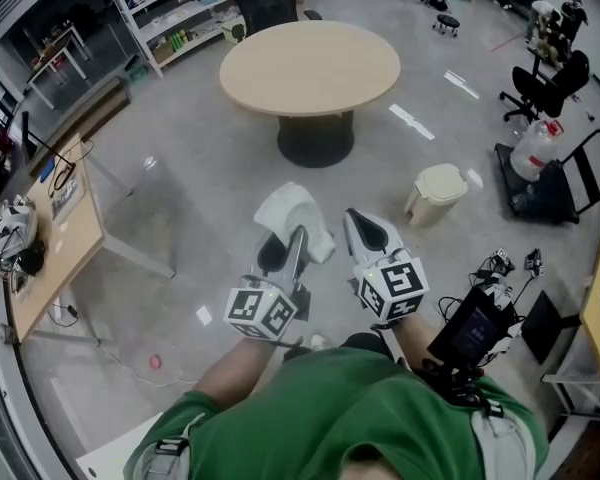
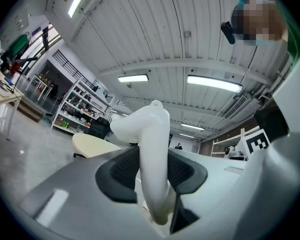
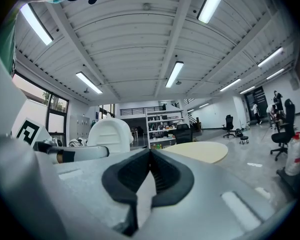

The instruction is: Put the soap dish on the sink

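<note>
Left gripper (image 1: 285, 248) has the white soap dish (image 1: 298, 213) clamped mid-frame, right gripper (image 1: 365, 230) is pinched shut on nothing, no sink in sight, so placing's all ahead.

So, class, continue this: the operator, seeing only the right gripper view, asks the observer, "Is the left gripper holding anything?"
Observer: Yes, the left gripper is shut on a white soap dish.
Operator: What's on the floor ahead?
Observer: A beige bin stands right of the round table, nearer us.
Operator: Anything at the far left?
Observer: A wooden desk, cluttered, in the head view.
</note>
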### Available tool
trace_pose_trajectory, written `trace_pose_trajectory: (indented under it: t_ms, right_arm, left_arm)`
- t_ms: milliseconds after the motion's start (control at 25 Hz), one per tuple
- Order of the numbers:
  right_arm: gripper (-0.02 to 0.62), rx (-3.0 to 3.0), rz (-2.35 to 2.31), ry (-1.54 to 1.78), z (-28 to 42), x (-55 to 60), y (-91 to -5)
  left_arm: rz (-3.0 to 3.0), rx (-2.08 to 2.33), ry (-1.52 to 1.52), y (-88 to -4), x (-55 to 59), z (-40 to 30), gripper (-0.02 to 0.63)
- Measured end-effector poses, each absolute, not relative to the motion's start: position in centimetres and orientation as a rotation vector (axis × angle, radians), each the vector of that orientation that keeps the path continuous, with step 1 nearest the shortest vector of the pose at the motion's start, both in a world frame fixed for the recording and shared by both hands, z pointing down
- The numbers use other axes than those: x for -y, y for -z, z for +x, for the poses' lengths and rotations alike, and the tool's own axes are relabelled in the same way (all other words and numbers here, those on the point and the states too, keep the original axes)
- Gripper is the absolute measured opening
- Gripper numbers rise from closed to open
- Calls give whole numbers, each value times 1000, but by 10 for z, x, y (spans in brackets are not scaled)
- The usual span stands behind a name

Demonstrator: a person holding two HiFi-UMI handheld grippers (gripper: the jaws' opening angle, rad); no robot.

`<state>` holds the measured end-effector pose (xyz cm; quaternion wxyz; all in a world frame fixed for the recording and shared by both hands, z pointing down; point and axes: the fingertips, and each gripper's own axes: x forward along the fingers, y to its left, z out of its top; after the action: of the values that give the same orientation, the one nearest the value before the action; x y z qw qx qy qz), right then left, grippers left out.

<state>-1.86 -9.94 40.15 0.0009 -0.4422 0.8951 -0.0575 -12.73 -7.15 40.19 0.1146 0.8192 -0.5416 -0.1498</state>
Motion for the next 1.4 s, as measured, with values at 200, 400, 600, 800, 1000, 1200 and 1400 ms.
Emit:
trace_pose_trajectory:
  t_ms: [200, 400, 600, 800, 1000, 1200, 1400]
  right_arm:
    - [2, -2826, -1399, 195, -37, 112, -407]
    - [3, -2835, -1403, 203, -42, 130, -411]
    - [3, -2857, -1362, 210, -51, 153, -414]
    - [2, -2871, -1314, 211, -50, 191, -411]
    - [2, -2873, -1282, 214, -42, 232, -407]
    - [3, -2876, -1251, 230, -25, 268, -408]
    - [3, -2882, -1220, 244, -9, 298, -411]
  left_arm:
    - [2384, 1577, 435, -408, 84, -145, 150]
    - [2366, 1585, 435, -414, 99, -153, 150]
    - [2343, 1616, 433, -416, 121, -160, 150]
    - [2336, 1652, 417, -414, 156, -156, 150]
    - [2333, 1679, 401, -409, 196, -147, 150]
    - [2334, 1702, 380, -407, 230, -128, 150]
    - [2322, 1730, 362, -410, 259, -111, 150]
